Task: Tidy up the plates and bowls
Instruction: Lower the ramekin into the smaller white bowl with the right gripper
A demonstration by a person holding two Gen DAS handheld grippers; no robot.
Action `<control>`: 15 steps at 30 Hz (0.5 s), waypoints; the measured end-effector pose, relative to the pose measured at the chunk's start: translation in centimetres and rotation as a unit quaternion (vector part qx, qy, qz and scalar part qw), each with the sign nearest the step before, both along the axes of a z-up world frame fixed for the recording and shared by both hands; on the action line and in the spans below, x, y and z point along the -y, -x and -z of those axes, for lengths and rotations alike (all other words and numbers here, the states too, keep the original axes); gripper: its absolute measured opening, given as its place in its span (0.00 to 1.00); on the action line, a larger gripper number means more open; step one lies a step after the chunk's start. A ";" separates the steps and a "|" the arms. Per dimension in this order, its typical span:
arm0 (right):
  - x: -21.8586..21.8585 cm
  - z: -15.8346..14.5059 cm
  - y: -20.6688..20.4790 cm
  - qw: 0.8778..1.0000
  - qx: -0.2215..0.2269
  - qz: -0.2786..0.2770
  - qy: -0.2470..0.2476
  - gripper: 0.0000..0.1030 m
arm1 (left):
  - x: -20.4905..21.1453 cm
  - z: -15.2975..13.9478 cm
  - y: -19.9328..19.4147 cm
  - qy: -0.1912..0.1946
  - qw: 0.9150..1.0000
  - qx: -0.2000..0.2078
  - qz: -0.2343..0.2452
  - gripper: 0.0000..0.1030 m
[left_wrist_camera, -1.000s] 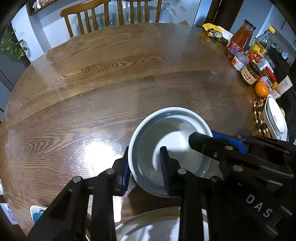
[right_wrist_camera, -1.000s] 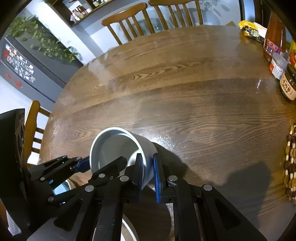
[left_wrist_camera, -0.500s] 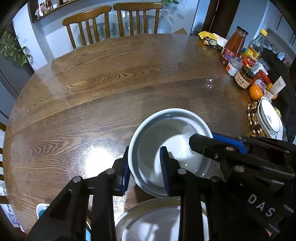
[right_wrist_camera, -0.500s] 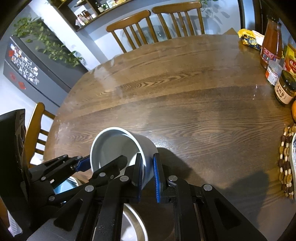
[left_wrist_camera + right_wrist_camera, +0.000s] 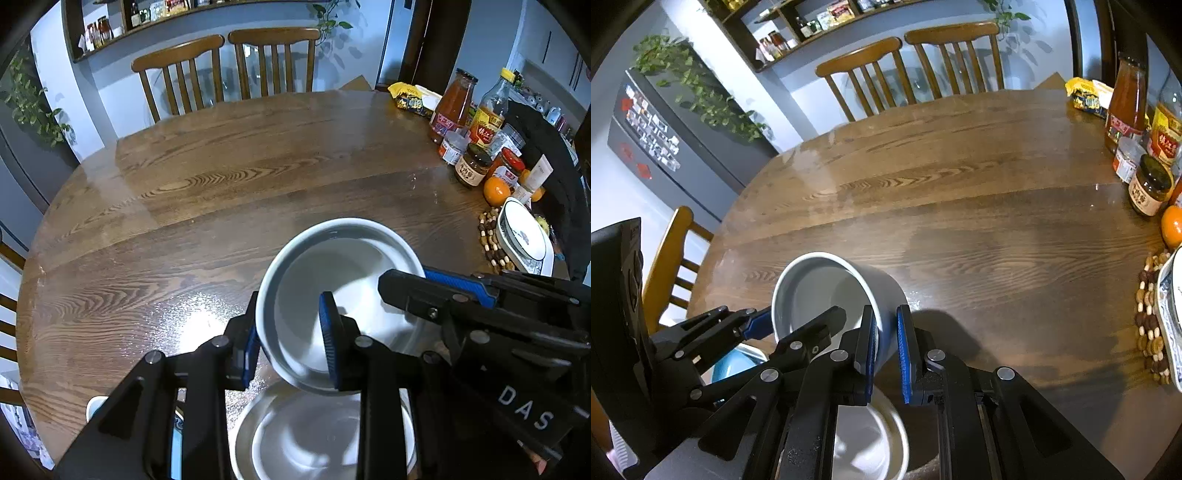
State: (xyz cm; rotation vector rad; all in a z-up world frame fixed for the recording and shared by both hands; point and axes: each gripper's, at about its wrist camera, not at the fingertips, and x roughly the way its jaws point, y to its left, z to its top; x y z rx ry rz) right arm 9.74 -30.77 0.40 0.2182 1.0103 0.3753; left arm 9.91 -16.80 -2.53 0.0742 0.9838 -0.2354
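Note:
A white bowl hangs tilted above the wooden table, held from both sides. My left gripper is shut on its left wall, one blue pad outside and one inside. My right gripper is shut on the opposite wall of the bowl. Each gripper also shows in the other's view: the right gripper and the left gripper. Directly under the raised bowl lies a white plate, partly hidden by the fingers; this plate also appears low in the right wrist view.
A light blue bowl sits near the front edge, left of the plate. Sauce bottles and jars, an orange and a blue-rimmed dish on a beaded mat crowd the right edge. Wooden chairs stand behind the table.
Both grippers have risen with the bowl between them. The table looks farther away and more of the white plate underneath has come into view.

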 end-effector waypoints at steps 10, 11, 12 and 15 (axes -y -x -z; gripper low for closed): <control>-0.5 -0.9 2.2 1.000 0.016 0.003 0.002 0.13 | -0.2 -0.8 2.1 0.003 1.000 0.017 0.002 0.26; -0.6 -1.0 2.4 1.000 0.017 0.004 0.001 0.13 | -0.2 -0.9 2.3 0.002 1.000 0.020 0.003 0.26; -0.5 -1.0 2.6 1.000 0.018 0.004 0.000 0.13 | -0.2 -0.9 2.5 0.001 1.000 0.022 0.003 0.26; -0.6 -1.3 3.3 1.000 0.021 0.005 0.001 0.13 | -0.3 -1.2 3.2 0.001 1.000 0.028 0.006 0.26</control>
